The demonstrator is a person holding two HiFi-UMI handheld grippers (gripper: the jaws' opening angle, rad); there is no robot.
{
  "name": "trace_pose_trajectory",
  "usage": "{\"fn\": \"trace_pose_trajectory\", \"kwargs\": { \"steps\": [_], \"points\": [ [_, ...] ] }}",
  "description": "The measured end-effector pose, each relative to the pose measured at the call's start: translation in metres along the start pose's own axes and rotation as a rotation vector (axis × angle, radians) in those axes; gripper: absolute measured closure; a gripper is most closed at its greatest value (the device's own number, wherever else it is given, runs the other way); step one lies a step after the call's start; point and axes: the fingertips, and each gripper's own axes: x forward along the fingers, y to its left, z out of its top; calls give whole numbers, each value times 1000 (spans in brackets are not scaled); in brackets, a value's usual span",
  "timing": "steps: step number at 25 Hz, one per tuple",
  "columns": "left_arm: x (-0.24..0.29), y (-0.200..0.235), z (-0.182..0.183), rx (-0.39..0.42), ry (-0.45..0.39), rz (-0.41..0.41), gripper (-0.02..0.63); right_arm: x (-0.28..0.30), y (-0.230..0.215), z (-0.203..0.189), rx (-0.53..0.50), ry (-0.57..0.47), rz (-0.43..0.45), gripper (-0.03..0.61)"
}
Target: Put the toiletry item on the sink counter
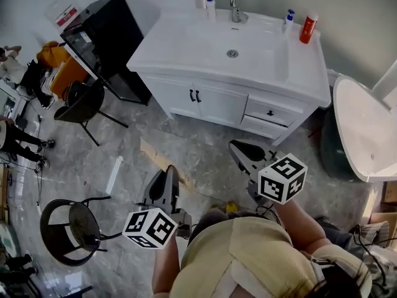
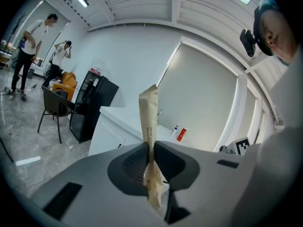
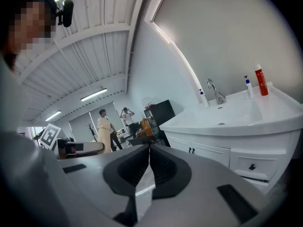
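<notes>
You held your left gripper [image 2: 151,152] pinching an upright tan packet [image 2: 148,115] and your right gripper [image 3: 149,155] with fingers pressed together, empty, both well short of the white sink counter [image 1: 180,48], open grey floor [image 1: 198,140] between.

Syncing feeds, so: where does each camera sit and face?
Head view: on the head, facing down at counter and floor; shows left gripper, right gripper, torso.
Left gripper view: on that gripper, facing the counter; fingers shut on packet.
Right gripper view: on that gripper, facing the counter; fingers shut, empty.
All share the red bottle.
</notes>
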Motion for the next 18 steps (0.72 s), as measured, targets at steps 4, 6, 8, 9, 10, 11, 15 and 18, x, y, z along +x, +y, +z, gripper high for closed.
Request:
{"fn": "trace_pose_trajectory", "kwargs": {
  "steps": [4,6,8,9,10,11,15,18],
  "points": [
    [6,5,0,8,4,21,541,9,-3,-2,21,9,25,549],
    [9,7,1,9,4,27,541,14,-5,-1,13,15,22,549],
    [14,8,2,14,5,22,541,18,-8,1,8,17,18,549],
    [17,9,3,17,6,19,541,20,-9,1,7,18,15,549],
    [20,10,4,21,8,17,541,23,-11,2,7,20,11,549],
    [23,13,4,27,10,18,541,25,-11,2,9,22,9,549],
    [39,31,14,44,15,12,541,44,-10,8,19,20,9,549],
    [50,48,23,43,27,-6,541,66,-10,12,8,25,-13,549]
  ]
}}
